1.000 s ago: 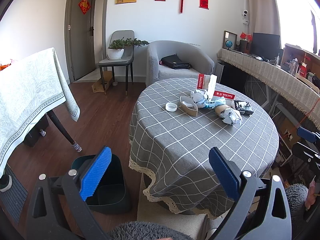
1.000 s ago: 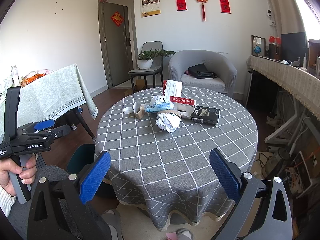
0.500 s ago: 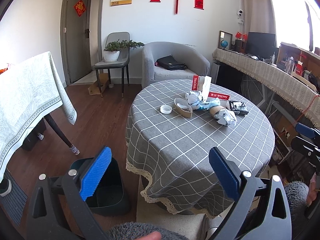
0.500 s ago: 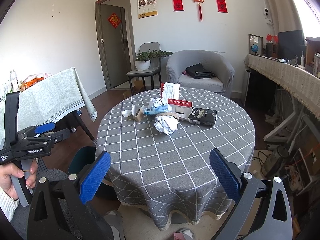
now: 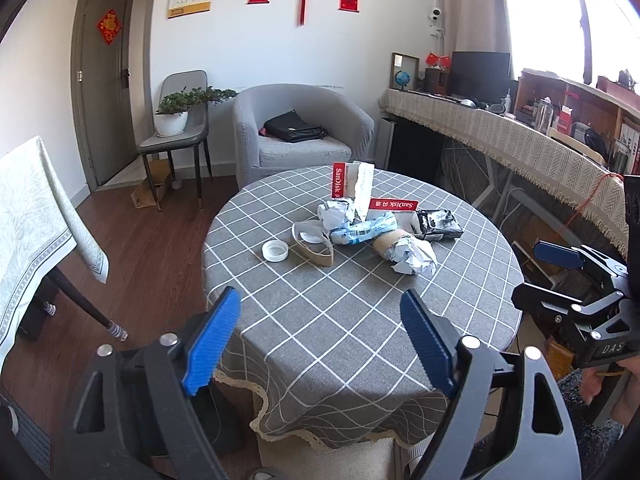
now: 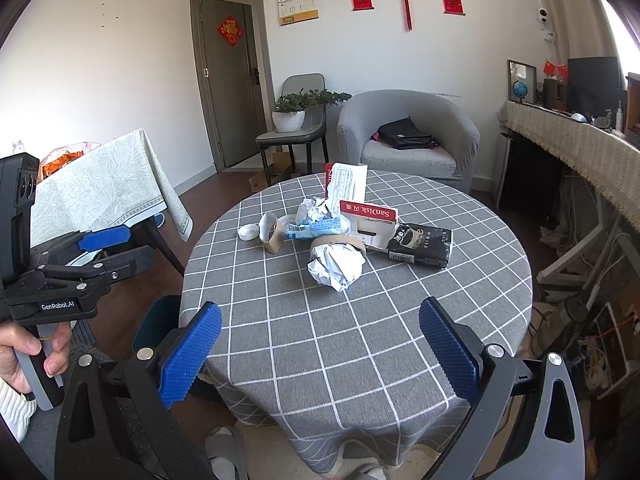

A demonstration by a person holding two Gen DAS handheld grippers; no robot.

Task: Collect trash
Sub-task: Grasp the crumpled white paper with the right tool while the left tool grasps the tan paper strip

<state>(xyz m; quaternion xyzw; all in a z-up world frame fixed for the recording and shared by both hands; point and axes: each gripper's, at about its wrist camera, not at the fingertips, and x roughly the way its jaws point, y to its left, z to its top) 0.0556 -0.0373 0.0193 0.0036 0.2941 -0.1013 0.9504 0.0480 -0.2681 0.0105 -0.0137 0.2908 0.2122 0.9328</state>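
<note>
A pile of trash lies mid-table on the grey checked round table [image 5: 360, 320] [image 6: 360, 340]: a crumpled white paper ball [image 5: 414, 258] [image 6: 336, 266], a white cap [image 5: 274, 250] [image 6: 248, 232], a tape roll [image 5: 314, 242] [image 6: 270, 234], a blue wrapper [image 5: 364, 232] [image 6: 316, 228], SanDisk boxes [image 5: 390, 206] [image 6: 368, 216] and a black coffee packet [image 5: 438, 224] [image 6: 422, 244]. My left gripper [image 5: 320, 340] is open and empty over the table's near edge. My right gripper [image 6: 320, 356] is open and empty, also short of the pile. A dark green bin [image 6: 158, 324] stands on the floor left of the table.
A table with a pale green cloth [image 5: 28, 216] [image 6: 104, 184] stands at the left. A grey armchair [image 5: 300, 132] with a black bag and a chair with a potted plant [image 5: 180, 112] stand behind. A long counter [image 5: 520, 148] runs along the right.
Both grippers have moved forward toward the table, so the trash pile looks nearer. Both stay open and empty. The bin has dropped out of the left wrist view.
</note>
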